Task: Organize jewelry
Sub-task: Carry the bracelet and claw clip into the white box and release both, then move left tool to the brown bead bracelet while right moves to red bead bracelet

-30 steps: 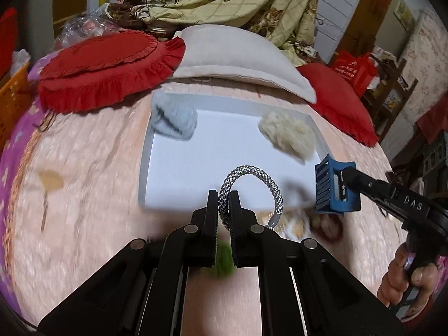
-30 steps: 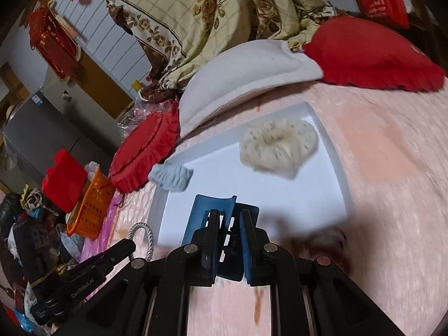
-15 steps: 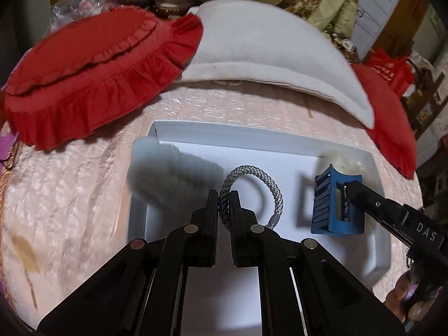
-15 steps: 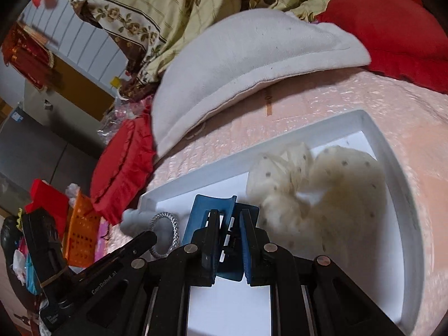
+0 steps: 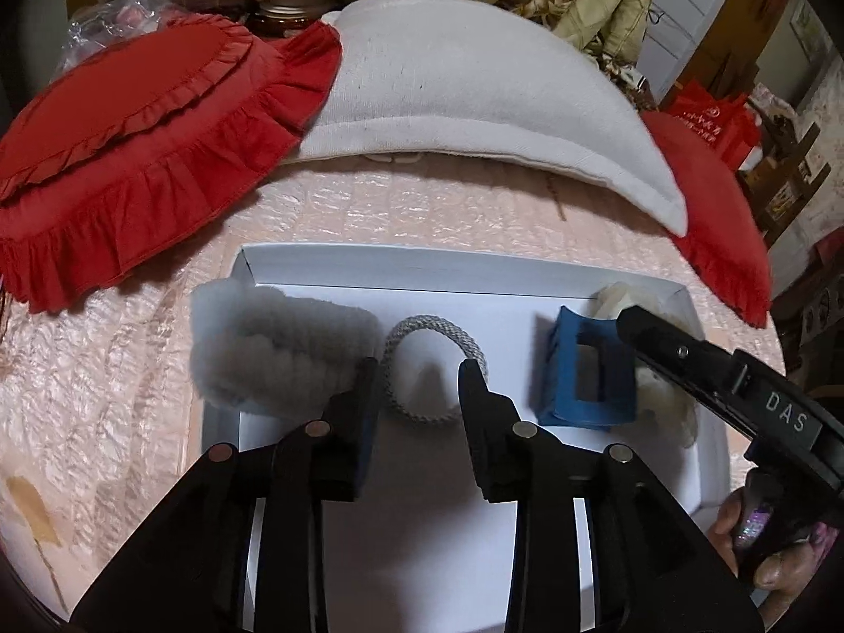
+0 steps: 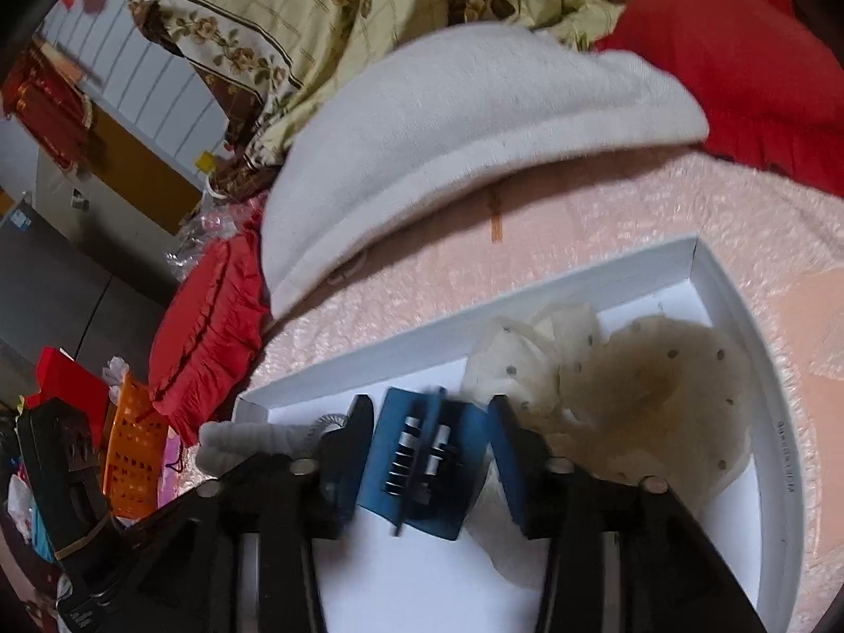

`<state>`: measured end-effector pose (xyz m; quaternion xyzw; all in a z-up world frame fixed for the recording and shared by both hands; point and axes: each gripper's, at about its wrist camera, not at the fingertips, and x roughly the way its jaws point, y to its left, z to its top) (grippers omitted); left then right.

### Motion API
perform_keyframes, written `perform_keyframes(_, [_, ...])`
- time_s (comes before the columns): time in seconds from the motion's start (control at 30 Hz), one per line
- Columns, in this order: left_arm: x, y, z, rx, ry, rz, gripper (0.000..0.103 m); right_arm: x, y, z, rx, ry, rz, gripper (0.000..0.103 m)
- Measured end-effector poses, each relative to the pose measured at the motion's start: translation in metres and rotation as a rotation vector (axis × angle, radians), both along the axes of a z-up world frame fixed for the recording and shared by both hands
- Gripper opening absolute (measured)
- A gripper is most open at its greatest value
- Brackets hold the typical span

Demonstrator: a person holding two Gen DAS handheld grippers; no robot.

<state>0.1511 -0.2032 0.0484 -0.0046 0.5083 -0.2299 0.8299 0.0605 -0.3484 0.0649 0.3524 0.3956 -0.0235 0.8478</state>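
Left gripper (image 5: 419, 372) jaws opening, cord loop (image 5: 427, 369) lying loose between them. Right gripper (image 6: 430, 411) jaws opening, blue clip (image 6: 422, 467) unclamped between them, in tray (image 6: 701, 274).

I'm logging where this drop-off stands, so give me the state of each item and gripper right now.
Left gripper: fingers opening, braided hair tie between them.
Right gripper: fingers opening, blue claw clip between them.
Braided hair tie: lying in white tray.
Blue claw clip: in tray.
Grey fluffy scrunchie: over tray's left edge.

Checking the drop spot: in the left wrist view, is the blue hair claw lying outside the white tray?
No, the blue hair claw sits inside the white tray, between the grey braided loop and the cream scrunchie.
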Motion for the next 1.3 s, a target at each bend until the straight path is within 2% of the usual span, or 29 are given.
perform_keyframes(0.07, [-0.007,0.004,0.010,-0.017,-0.011,-0.003,0.029,-0.004,0.001,0.009,-0.008,-0.009,0.001,0.043])
perform_keyframes(0.2, [-0.036,0.016,0.041,-0.031,-0.084,-0.007,0.029,-0.026,0.005,0.031,-0.012,-0.045,0.020,0.043])
perform_keyframes(0.3, [-0.064,0.032,0.062,-0.018,-0.146,-0.001,0.029,-0.056,0.009,0.046,-0.017,-0.063,0.044,0.043])
perform_keyframes(0.43, [-0.102,0.065,0.073,0.021,-0.201,0.034,0.030,-0.103,0.015,0.053,-0.048,-0.069,0.062,0.043])
perform_keyframes(0.53, [-0.121,0.091,0.064,0.065,-0.204,0.074,0.030,-0.143,0.015,0.047,-0.075,-0.056,0.052,0.043])
perform_keyframes(0.7, [-0.140,0.140,0.024,0.049,-0.076,0.169,0.030,-0.202,0.013,0.013,-0.077,0.014,0.025,0.043])
perform_keyframes(0.8, [-0.152,0.153,0.004,0.050,-0.026,0.193,0.030,-0.223,0.011,-0.006,-0.071,0.051,0.007,0.043])
perform_keyframes(0.93, [-0.168,0.151,-0.012,0.064,-0.014,0.174,0.030,-0.248,-0.001,-0.017,-0.159,0.072,-0.046,0.043])
perform_keyframes(1.03, [-0.171,0.147,-0.022,0.066,-0.002,0.160,0.030,-0.254,-0.008,-0.020,-0.197,0.084,-0.060,0.043])
perform_keyframes(1.2, [-0.161,0.137,-0.034,0.053,0.014,0.147,0.030,-0.241,-0.010,-0.025,-0.241,0.090,-0.053,0.043])
perform_keyframes(1.3, [-0.158,0.131,-0.034,0.079,-0.021,0.136,0.030,-0.226,-0.003,-0.030,-0.285,0.100,-0.031,0.043])
